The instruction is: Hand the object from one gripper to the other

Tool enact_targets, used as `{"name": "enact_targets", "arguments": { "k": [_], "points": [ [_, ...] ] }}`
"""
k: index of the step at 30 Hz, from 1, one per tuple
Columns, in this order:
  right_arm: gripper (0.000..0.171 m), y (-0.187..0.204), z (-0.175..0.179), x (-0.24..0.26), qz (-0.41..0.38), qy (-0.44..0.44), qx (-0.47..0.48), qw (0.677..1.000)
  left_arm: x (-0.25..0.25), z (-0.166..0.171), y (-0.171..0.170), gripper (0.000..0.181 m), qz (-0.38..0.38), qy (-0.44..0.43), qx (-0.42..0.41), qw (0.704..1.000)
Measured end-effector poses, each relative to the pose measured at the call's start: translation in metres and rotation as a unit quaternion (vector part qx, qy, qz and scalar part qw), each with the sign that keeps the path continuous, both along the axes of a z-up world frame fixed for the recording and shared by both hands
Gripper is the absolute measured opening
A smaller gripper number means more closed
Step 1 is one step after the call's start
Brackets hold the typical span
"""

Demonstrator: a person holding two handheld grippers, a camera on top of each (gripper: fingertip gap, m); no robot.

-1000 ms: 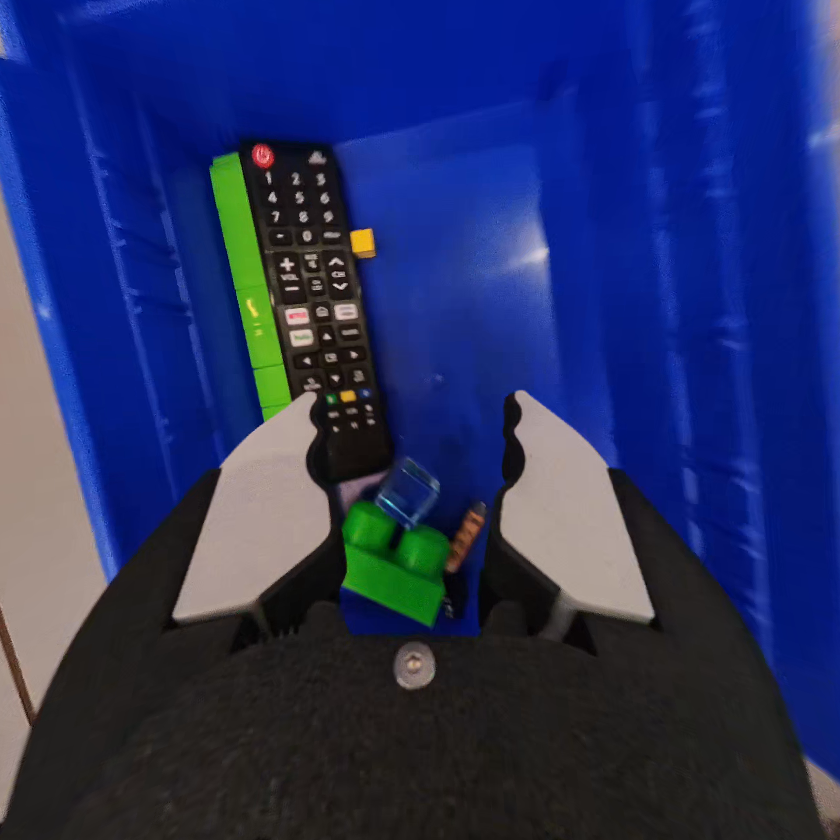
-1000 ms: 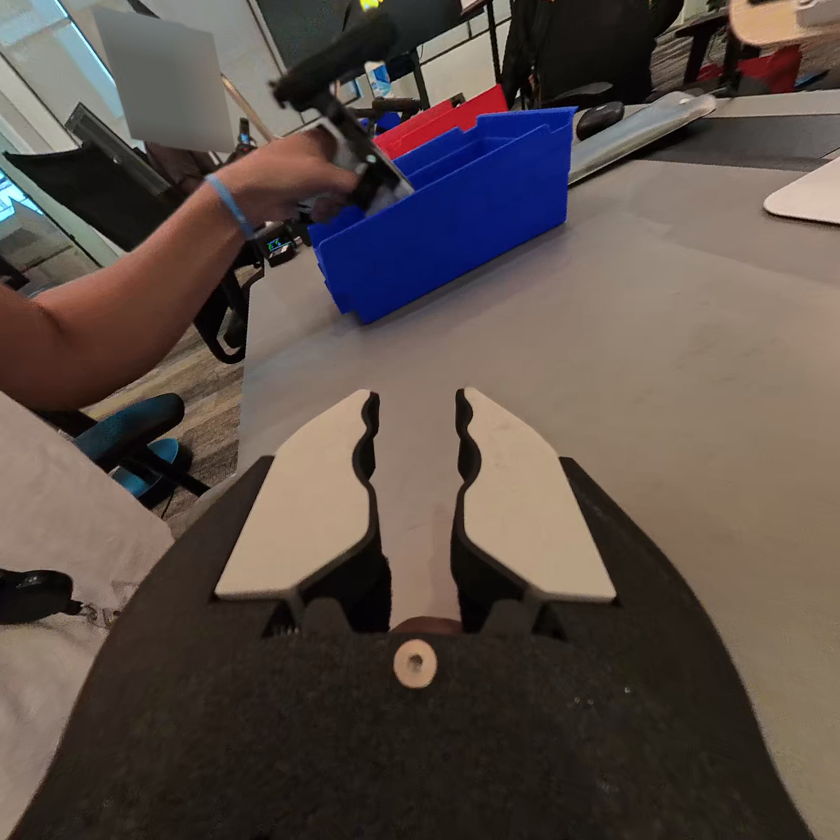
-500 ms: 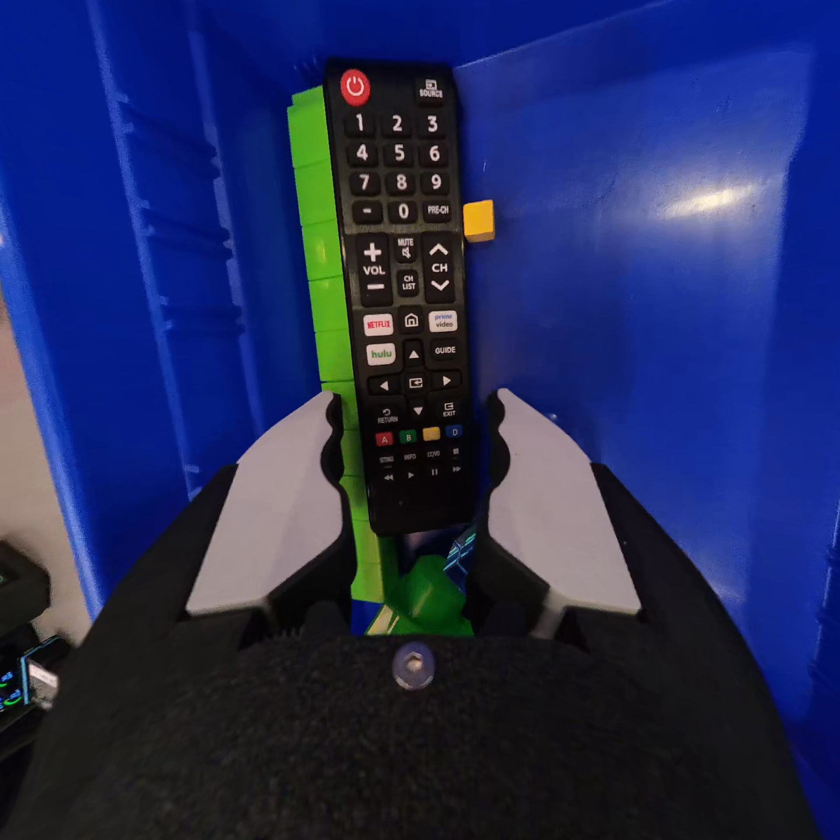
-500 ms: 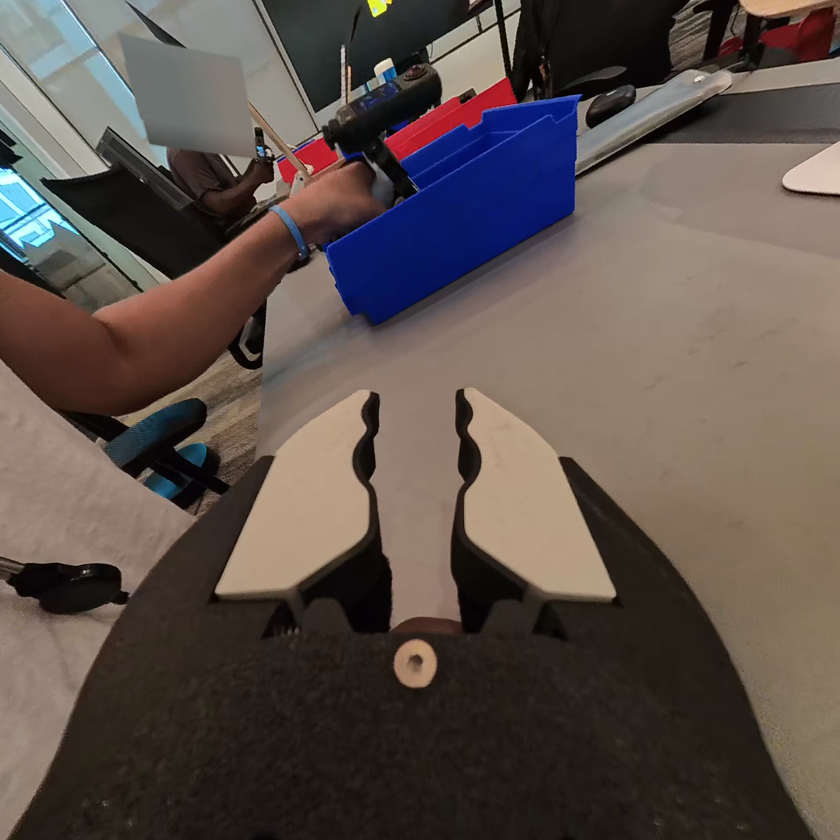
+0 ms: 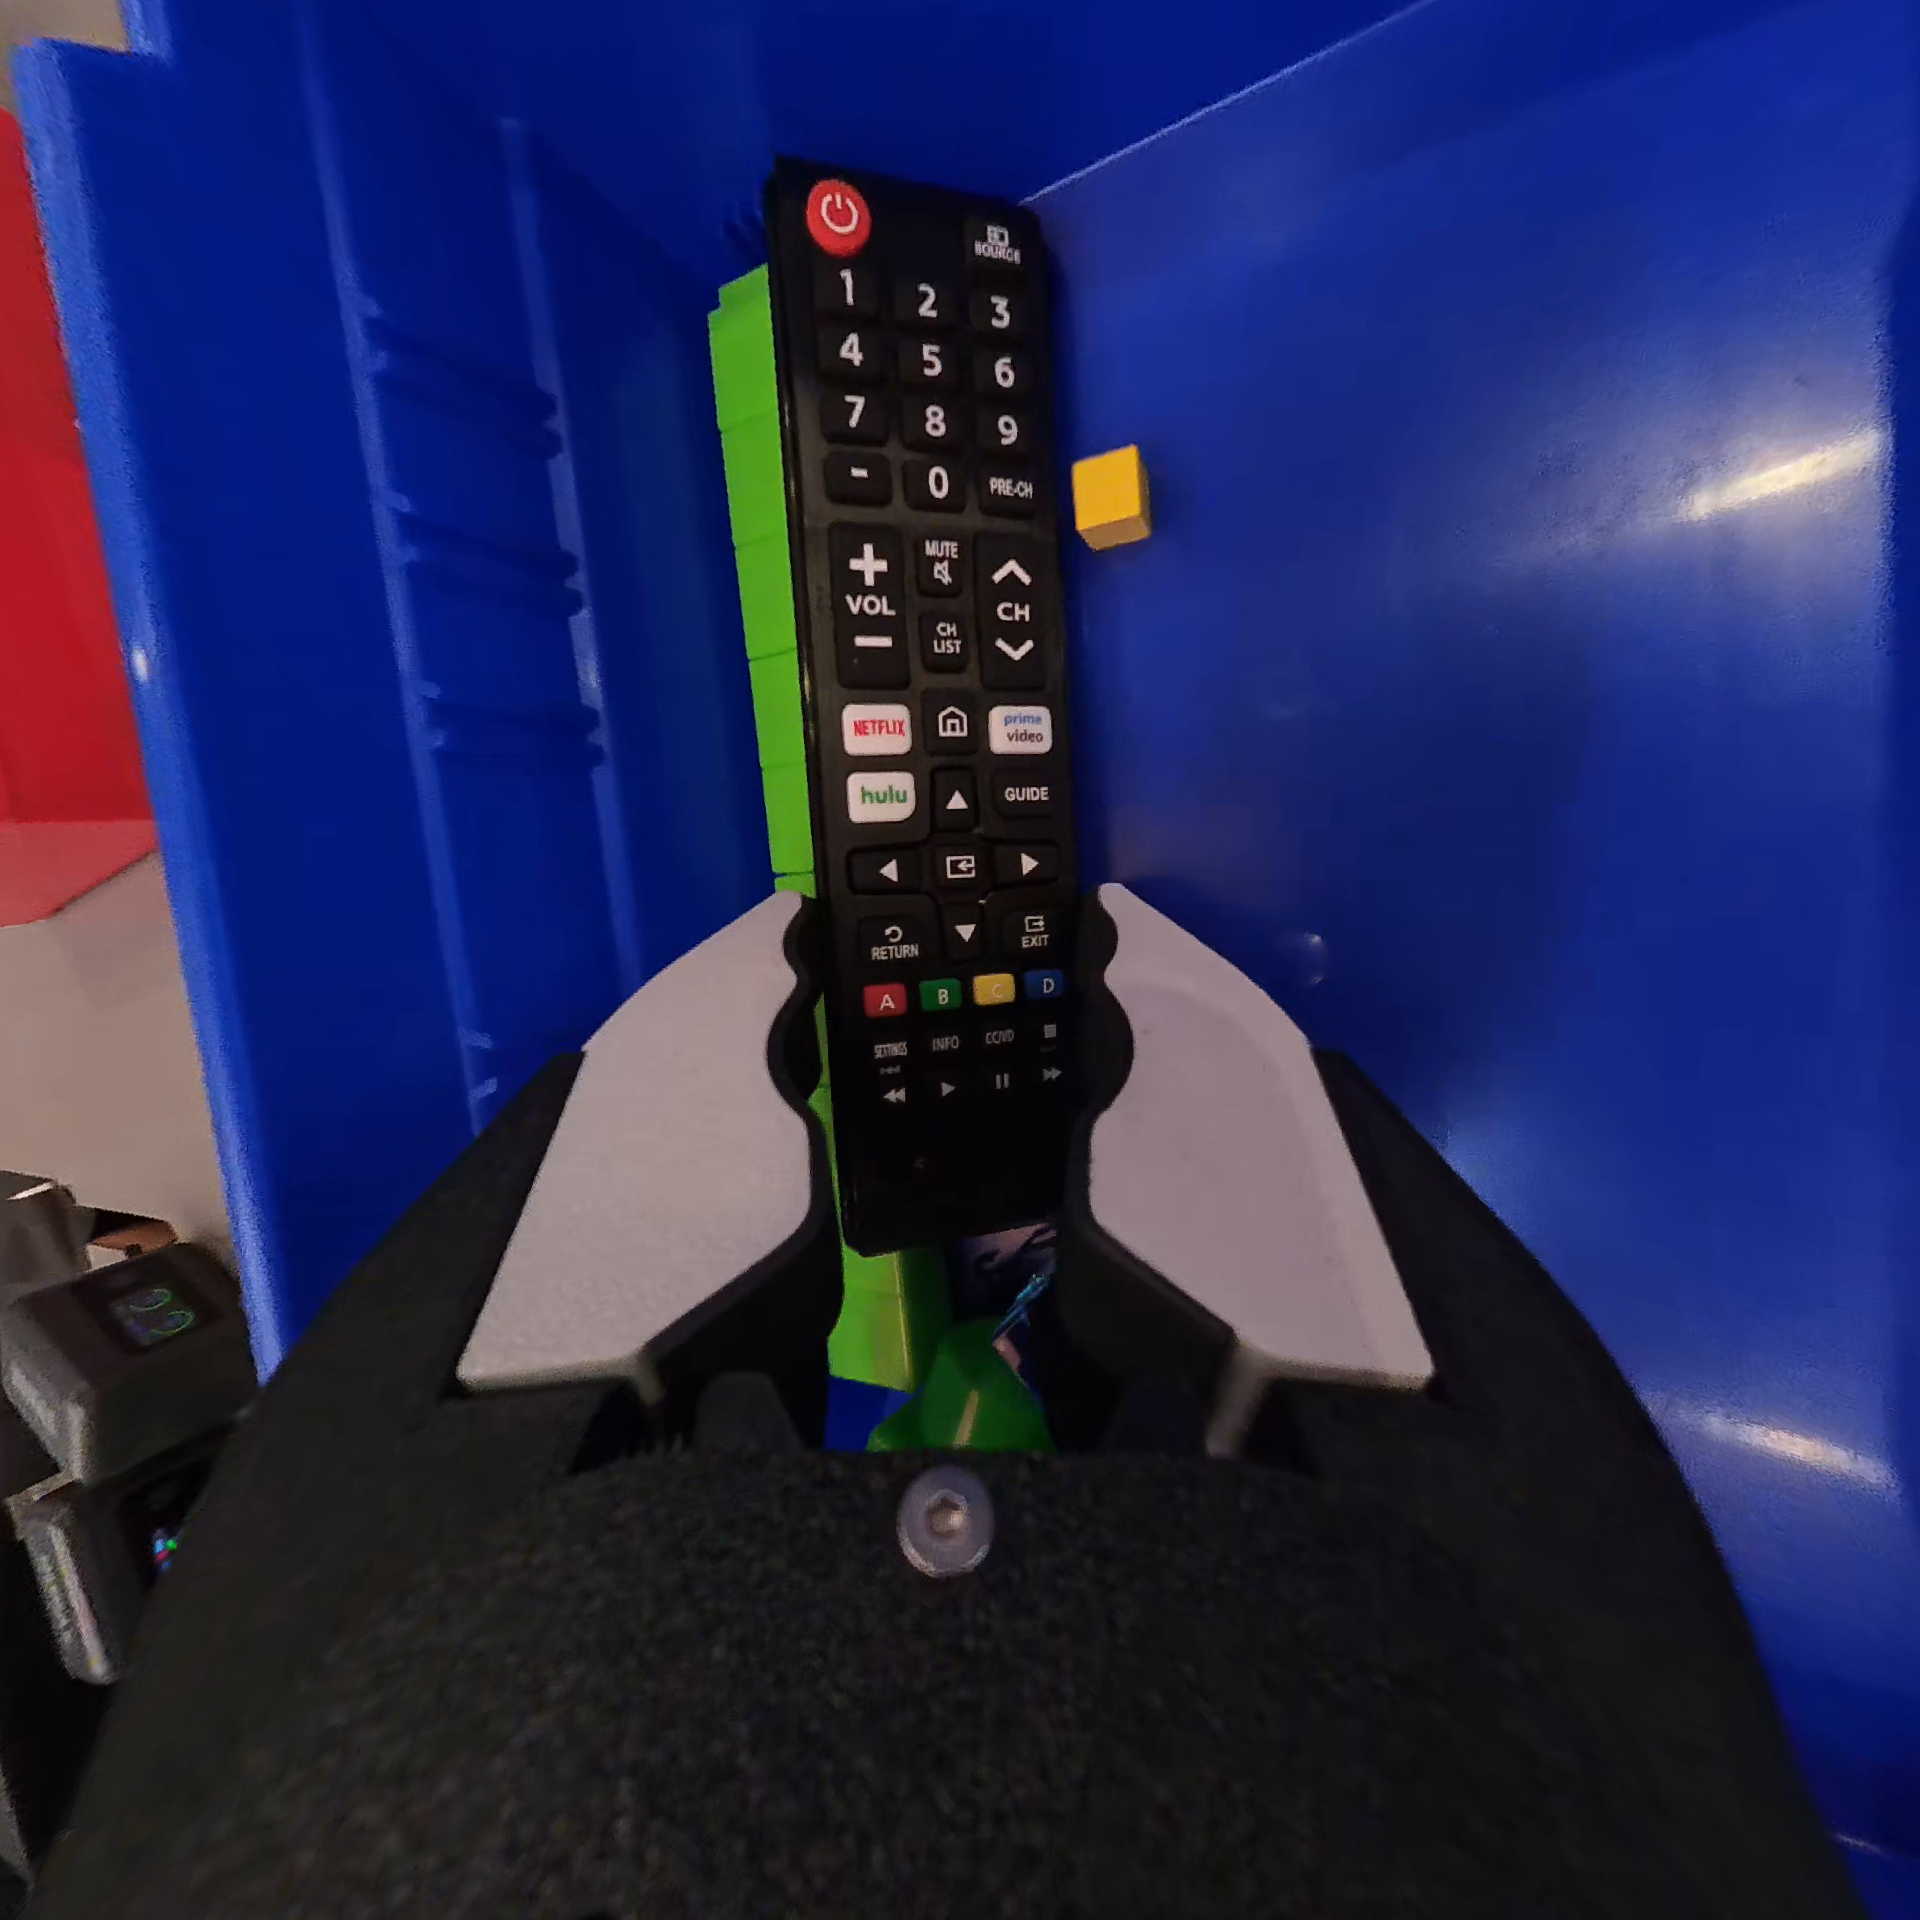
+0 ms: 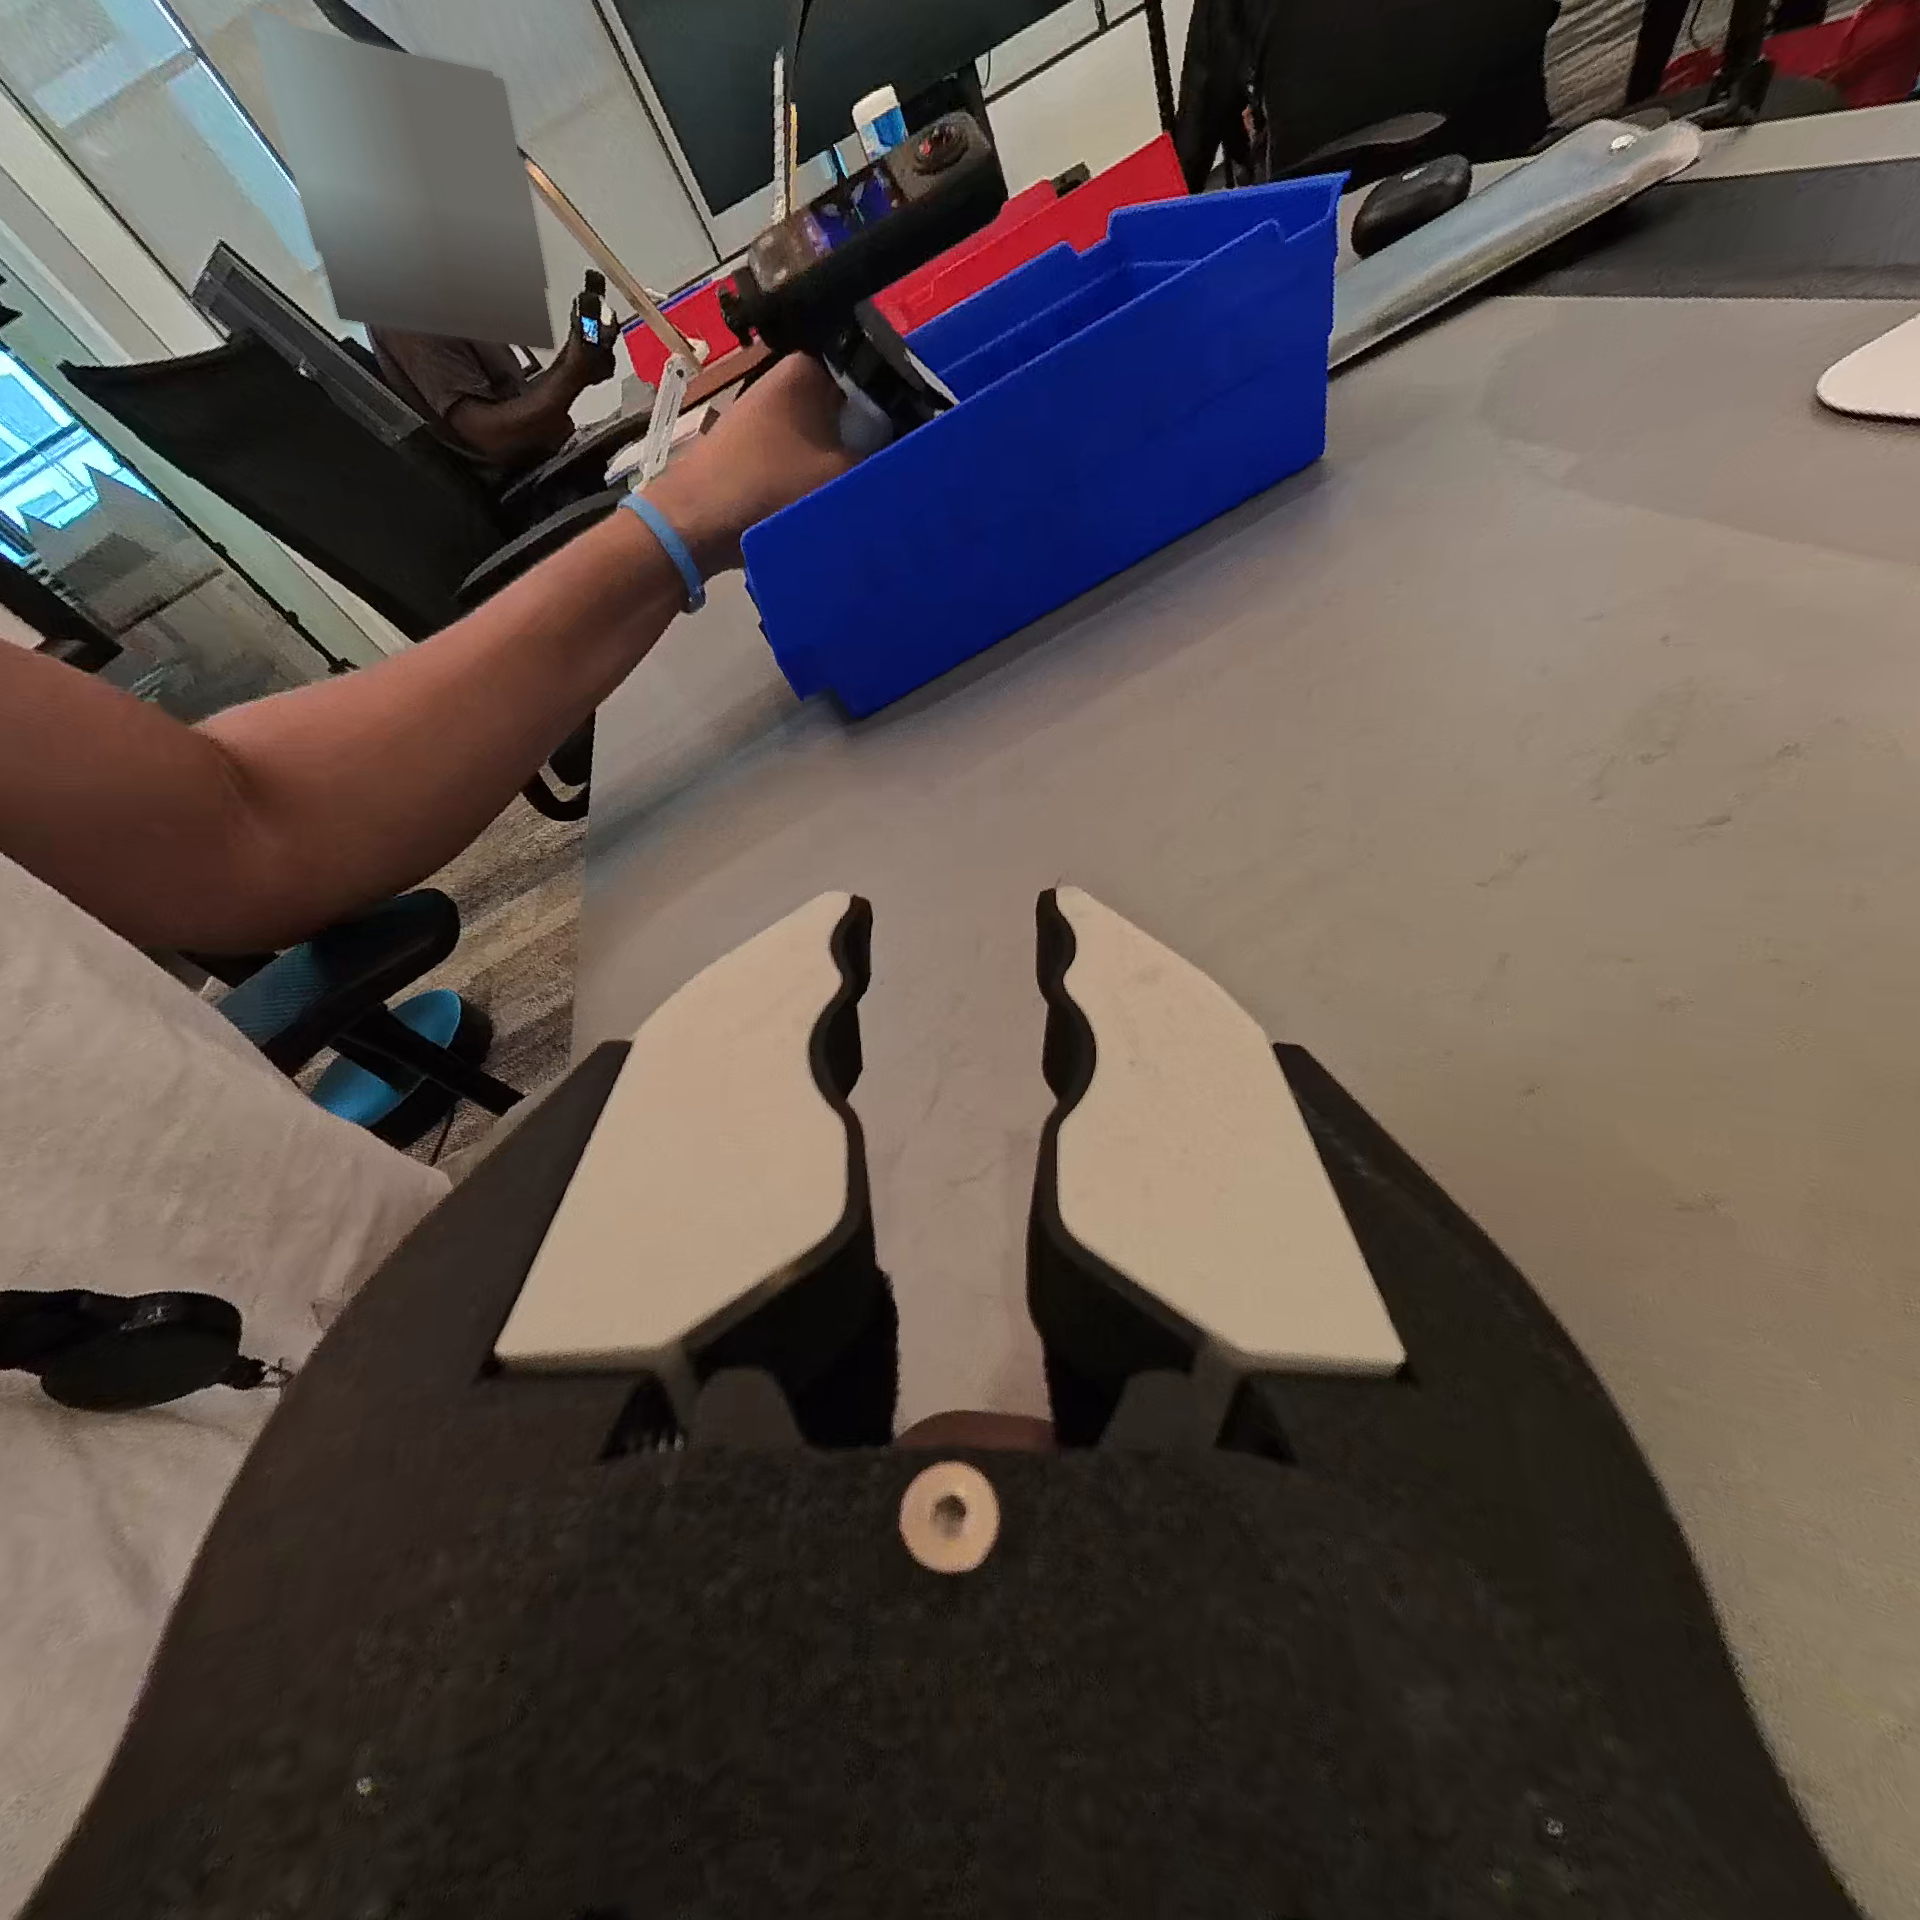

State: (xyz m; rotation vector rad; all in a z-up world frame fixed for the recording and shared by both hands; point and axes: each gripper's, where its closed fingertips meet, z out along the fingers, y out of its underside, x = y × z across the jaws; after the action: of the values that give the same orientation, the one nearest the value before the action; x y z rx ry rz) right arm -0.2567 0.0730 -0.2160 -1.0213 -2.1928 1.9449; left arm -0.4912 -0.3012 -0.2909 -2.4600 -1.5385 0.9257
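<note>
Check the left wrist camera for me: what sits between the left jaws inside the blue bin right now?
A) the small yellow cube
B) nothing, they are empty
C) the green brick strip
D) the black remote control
D: the left gripper has its jaws pressed on both sides of the black remote control, near its lower end, inside the blue bin.
</note>
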Motion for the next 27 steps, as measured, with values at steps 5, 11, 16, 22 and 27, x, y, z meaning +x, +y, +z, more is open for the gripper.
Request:
{"name": "enact_targets", "arguments": {
  "k": [5,11,16,22,27],
  "points": [
    [0.030,0.003,0.001,-0.001,-0.006,0.001,-0.003,1.000,0.002,0.004,0.002,0.047,-0.015,0.018,-0.030,0.999],
    [0.030,0.004,0.003,0.000,-0.009,0.001,-0.006,1.000,0.001,0.026,0.001,0.047,-0.019,0.058,-0.041,0.997],
    [0.029,0.004,0.004,0.001,-0.010,0.001,-0.007,1.000,0.002,0.048,0.005,0.047,-0.027,0.098,-0.021,0.995],
    [0.031,0.005,0.007,-0.002,-0.022,-0.006,-0.023,0.999,0.014,0.089,0.033,0.046,-0.067,0.157,0.073,0.983],
    [0.035,-0.009,0.008,-0.016,-0.006,-0.042,-0.043,0.998,0.048,0.144,0.092,0.046,-0.176,0.223,0.103,0.953]
  ]
}}
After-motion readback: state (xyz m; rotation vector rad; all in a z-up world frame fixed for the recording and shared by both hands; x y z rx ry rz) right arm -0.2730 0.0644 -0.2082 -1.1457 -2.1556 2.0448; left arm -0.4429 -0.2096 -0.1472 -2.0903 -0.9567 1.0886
